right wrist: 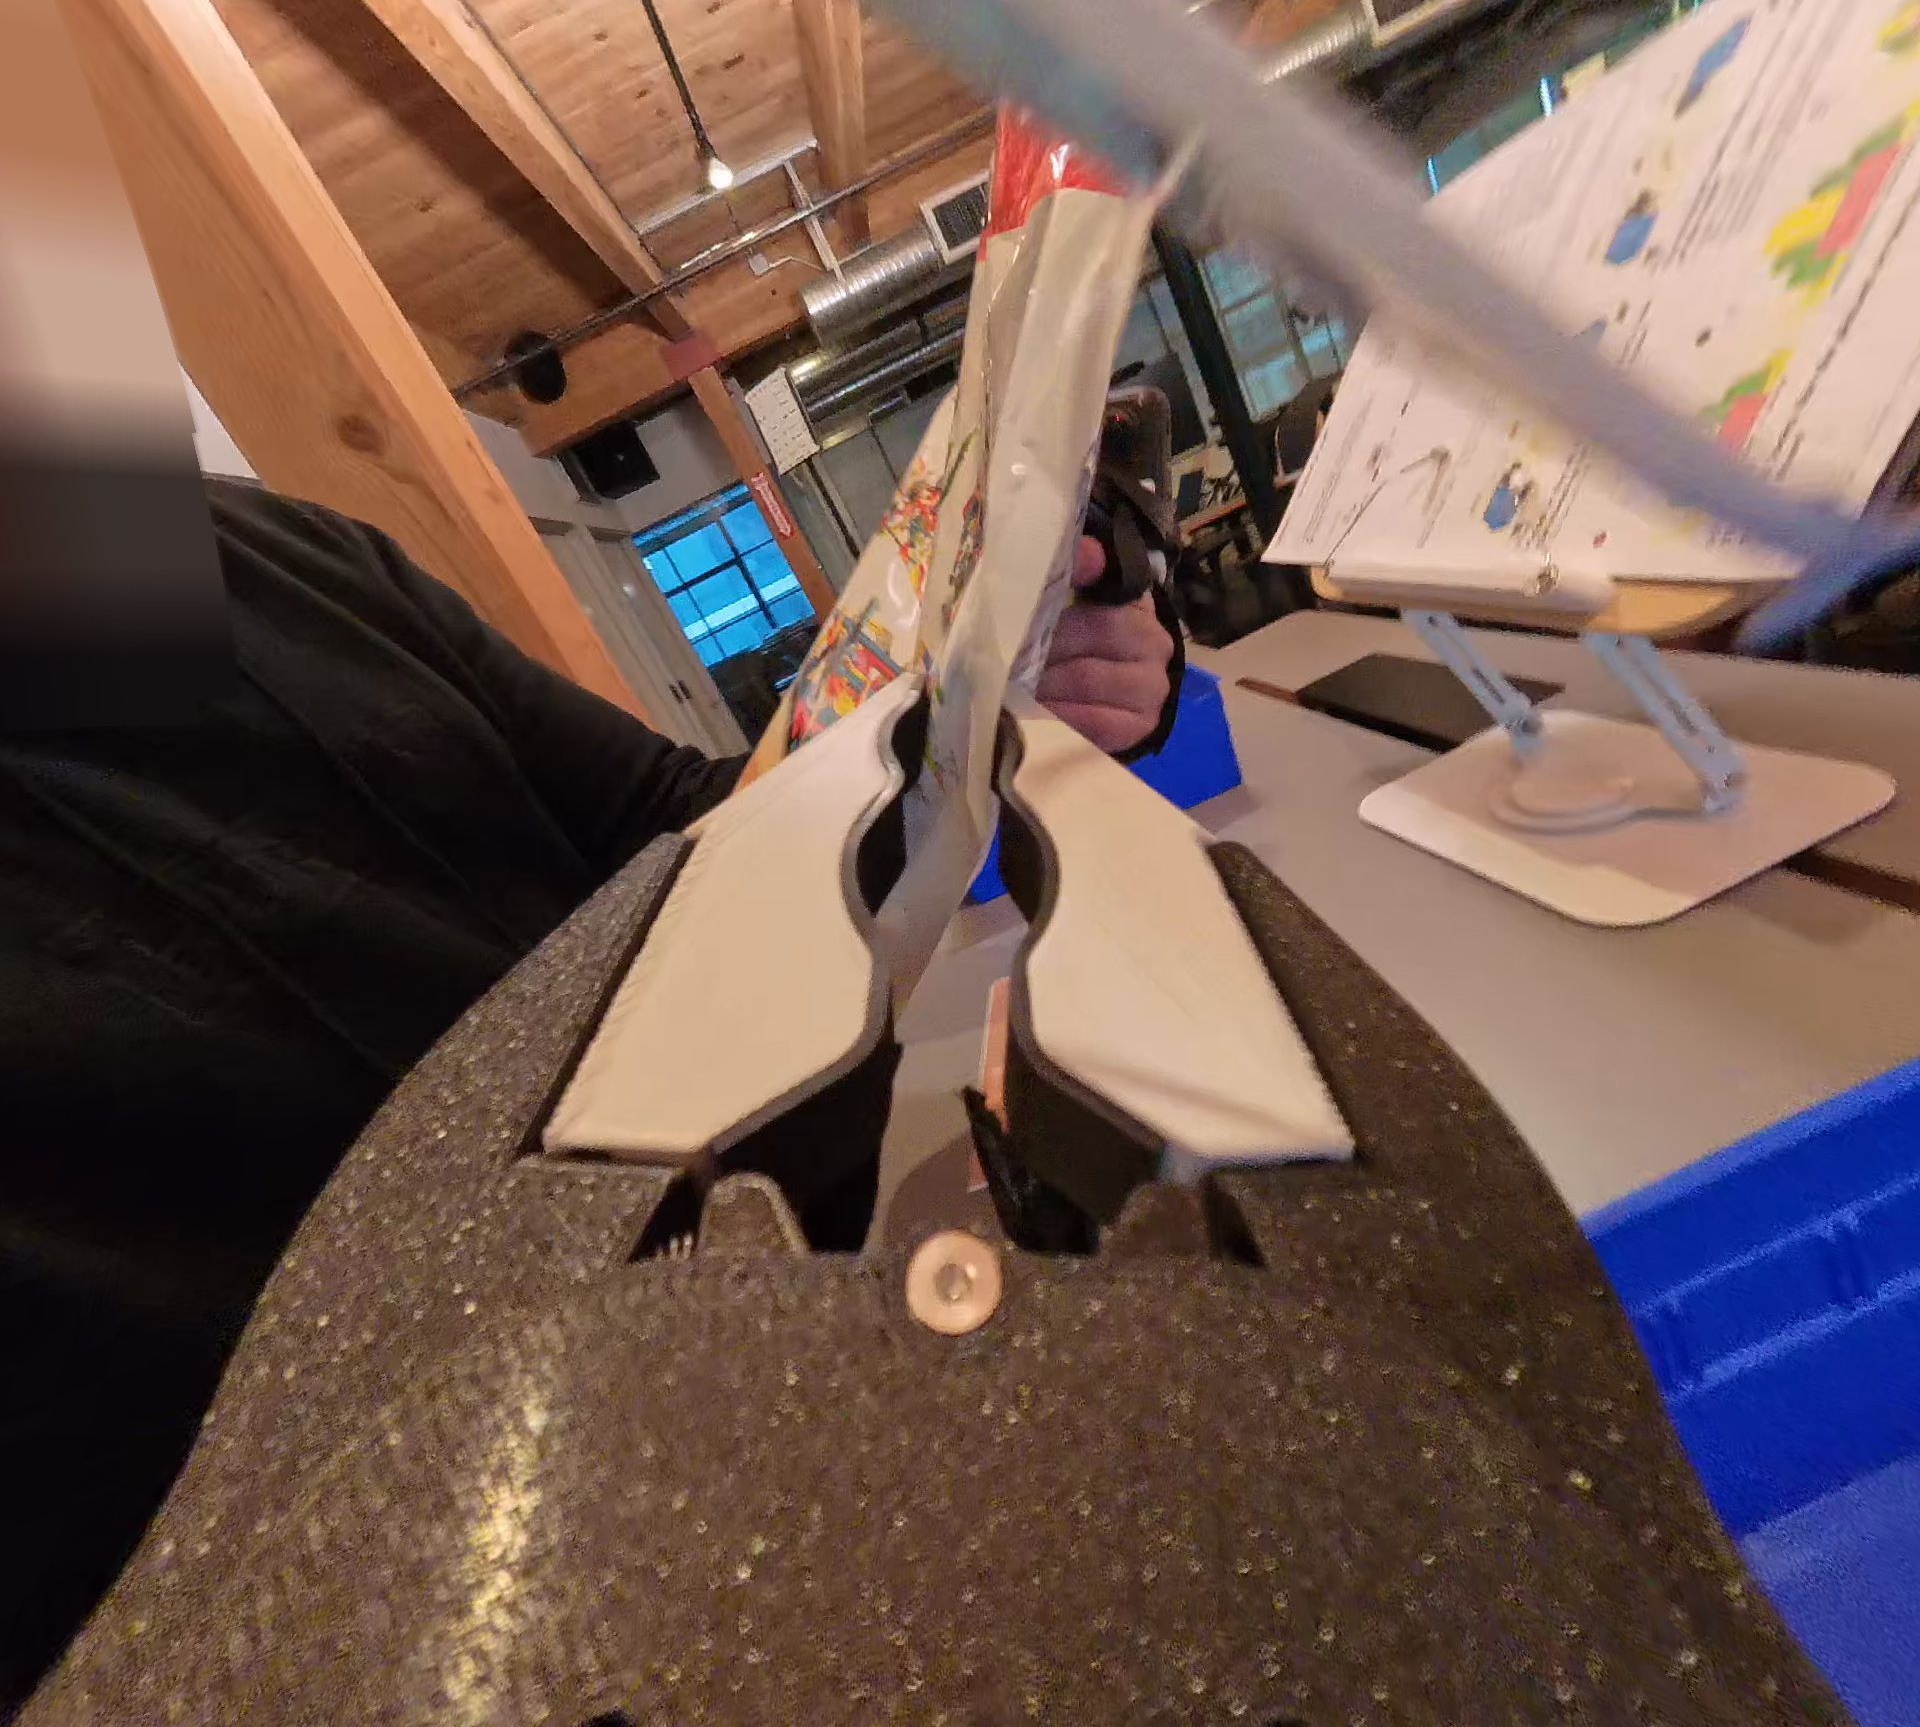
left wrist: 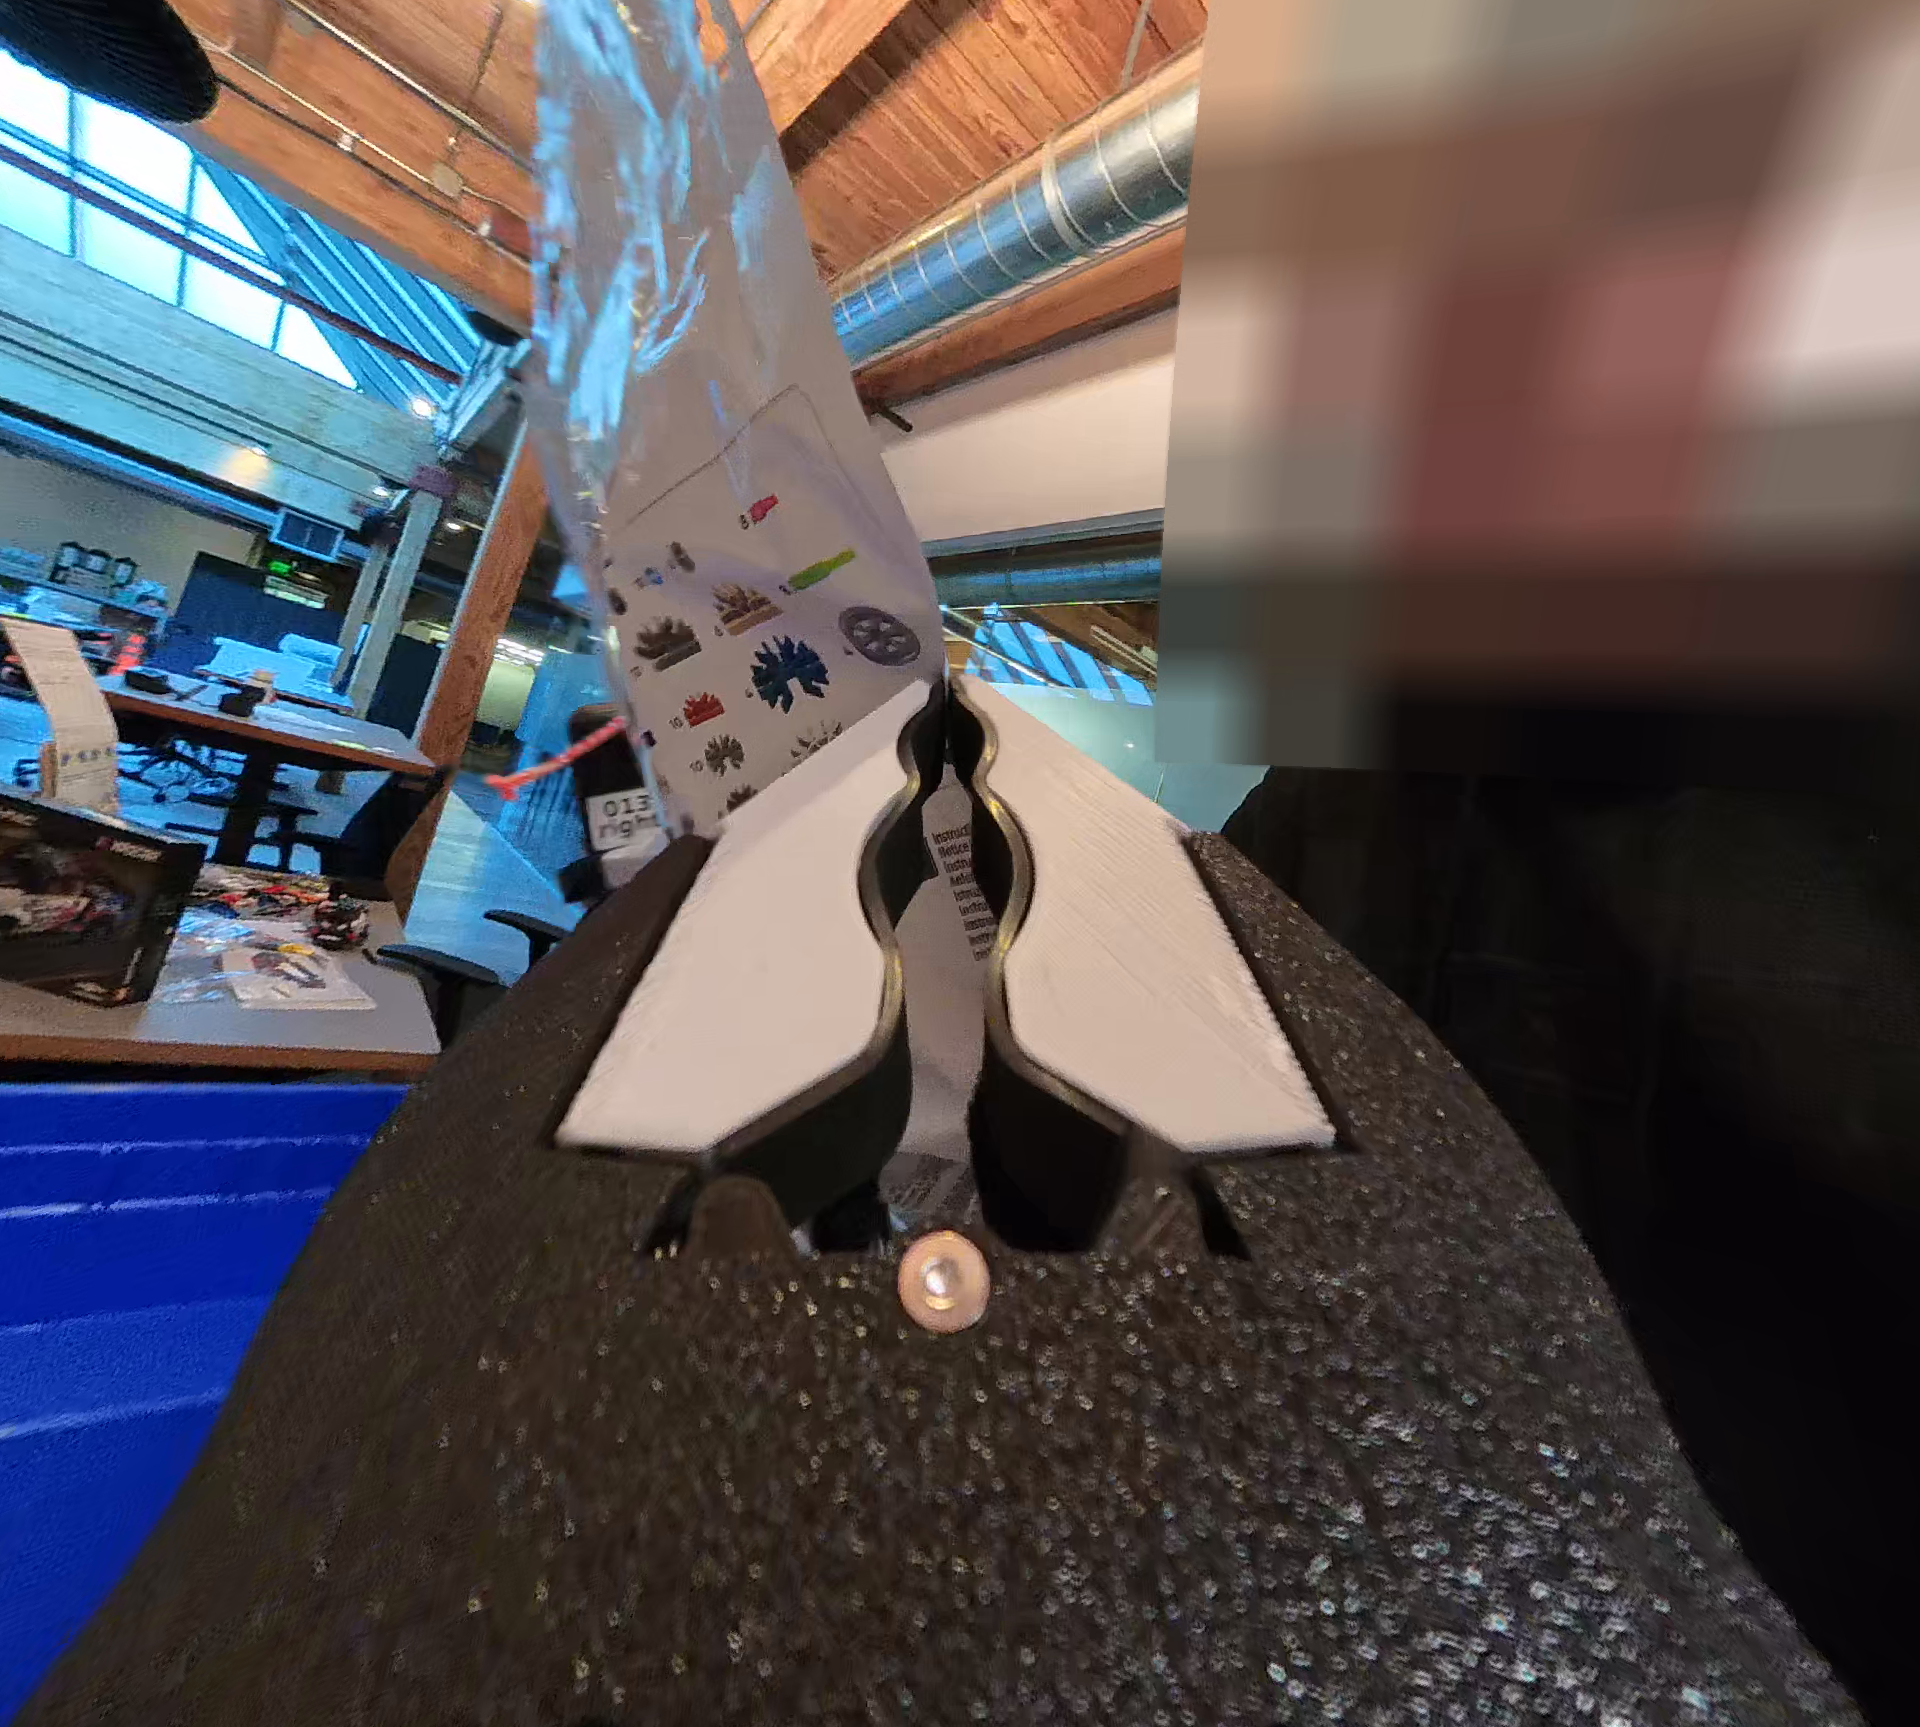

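My left gripper [left wrist: 948, 690] is shut on the lower edge of a clear plastic bag [left wrist: 665, 223] with a white panel printed with small toy parts. The bag stands up above the fingers [left wrist: 769, 929]. My right gripper [right wrist: 961, 711] is shut on a crinkled plastic bag [right wrist: 1039, 389] with colourful print, which also rises above its fingers [right wrist: 1132, 971]. Both are raised above a table. The other gripper shows just behind the bag in each view: in the left wrist view [left wrist: 618, 810], and in the right wrist view [right wrist: 1127, 514], held by a hand [right wrist: 1101, 669].
A person in black [right wrist: 260, 794] is close beside the grippers. A white stand [right wrist: 1621, 804] with an open picture booklet [right wrist: 1621, 306] is on the grey table [right wrist: 1455, 1002]. Blue bins [right wrist: 1787, 1314] [left wrist: 156, 1262] sit below. A black box [left wrist: 83, 898] and loose parts lie on a table at left. The left gripper's tips are roughly 20 centimetres from the right gripper's.
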Motion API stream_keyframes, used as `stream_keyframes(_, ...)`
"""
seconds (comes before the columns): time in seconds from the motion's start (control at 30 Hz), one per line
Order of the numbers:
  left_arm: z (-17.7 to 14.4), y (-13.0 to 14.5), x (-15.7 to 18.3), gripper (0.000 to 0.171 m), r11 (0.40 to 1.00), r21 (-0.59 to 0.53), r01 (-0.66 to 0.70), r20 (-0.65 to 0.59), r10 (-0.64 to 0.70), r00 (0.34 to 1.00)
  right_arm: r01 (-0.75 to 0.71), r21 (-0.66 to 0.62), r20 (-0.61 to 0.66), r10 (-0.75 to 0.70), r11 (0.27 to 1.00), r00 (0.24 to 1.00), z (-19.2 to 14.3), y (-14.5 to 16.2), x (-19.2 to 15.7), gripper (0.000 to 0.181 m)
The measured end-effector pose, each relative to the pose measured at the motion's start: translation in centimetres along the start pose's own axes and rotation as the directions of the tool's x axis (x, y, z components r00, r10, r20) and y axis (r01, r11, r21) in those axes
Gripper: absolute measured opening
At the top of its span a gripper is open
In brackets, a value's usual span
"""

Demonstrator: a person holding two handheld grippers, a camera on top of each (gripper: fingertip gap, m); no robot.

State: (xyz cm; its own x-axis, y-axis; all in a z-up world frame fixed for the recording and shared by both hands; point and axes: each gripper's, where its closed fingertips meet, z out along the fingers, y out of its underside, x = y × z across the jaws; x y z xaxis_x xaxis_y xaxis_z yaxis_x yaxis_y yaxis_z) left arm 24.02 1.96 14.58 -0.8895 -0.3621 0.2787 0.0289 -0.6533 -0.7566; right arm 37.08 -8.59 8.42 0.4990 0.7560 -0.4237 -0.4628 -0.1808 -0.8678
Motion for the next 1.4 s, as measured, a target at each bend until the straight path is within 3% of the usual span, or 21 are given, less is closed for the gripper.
stream_keyframes(0.1,-1.8,-0.8,-1.0,0.0,1.0,0.006,-0.017,0.106,0.016,0.994,0.076,0.02,-0.052,-0.075,0.997,0.996,0.8,-0.4,-0.2,0.0)
stream_keyframes(0.2,-3.3,-0.2,-1.3,0.035,0.999,-0.033,0.015,0.184,-0.008,0.983,0.14,0.064,-0.053,-0.136,0.988,0.989,1.1,-1.8,-1.3,0.0)
stream_keyframes(0.37,-4.9,3.7,-0.8,0.049,0.991,-0.076,0.106,0.215,-0.088,0.973,0.171,0.167,0.002,-0.173,0.971,0.985,0.6,-4.4,-3.0,0.0)
stream_keyframes(0.47,-4.1,5.7,0.8,0.062,0.983,-0.106,0.15,0.174,-0.131,0.976,0.167,0.176,0.009,-0.171,0.97,0.985,0.4,-4.6,-2.7,0.0)
stream_keyframes(0.53,-3.0,7.1,2.5,0.059,0.975,-0.149,0.168,0.12,-0.15,0.981,0.154,0.18,0.027,-0.162,0.971,0.986,0.3,-4.5,-2.6,0.0)
stream_keyframes(0.7,-1.5,8.6,4.5,0.022,0.976,-0.155,0.152,0.068,-0.143,0.987,0.133,0.162,0.077,-0.147,0.978,0.986,0.0,-3.7,-2.7,0.0)
stream_keyframes(0.93,0.0,9.7,6.5,0.002,0.98,-0.183,0.077,0.078,-0.064,0.995,0.071,0.14,0.089,-0.084,0.988,0.992,-0.8,-2.2,-1.4,0.0)
stream_keyframes(1.1,-0.7,10.9,4.8,0.0,0.953,-0.3,0.047,0.297,0.046,0.954,0.059,0.104,0.03,-0.062,0.993,0.998,-1.5,-1.5,-0.2,0.0)
stream_keyframes(1.23,-5.6,10.6,0.4,0.0,0.913,-0.395,0.104,0.629,0.186,0.755,0.119,-0.035,-0.152,-0.123,0.992,0.981,-1.7,-1.1,1.4,0.0)
stream_keyframes(1.4,-7.4,9.2,-0.6,0.0,0.911,-0.395,0.116,0.708,0.221,0.671,0.162,-0.107,-0.239,-0.184,0.981,0.953,-0.4,-2.2,1.3,0.0)
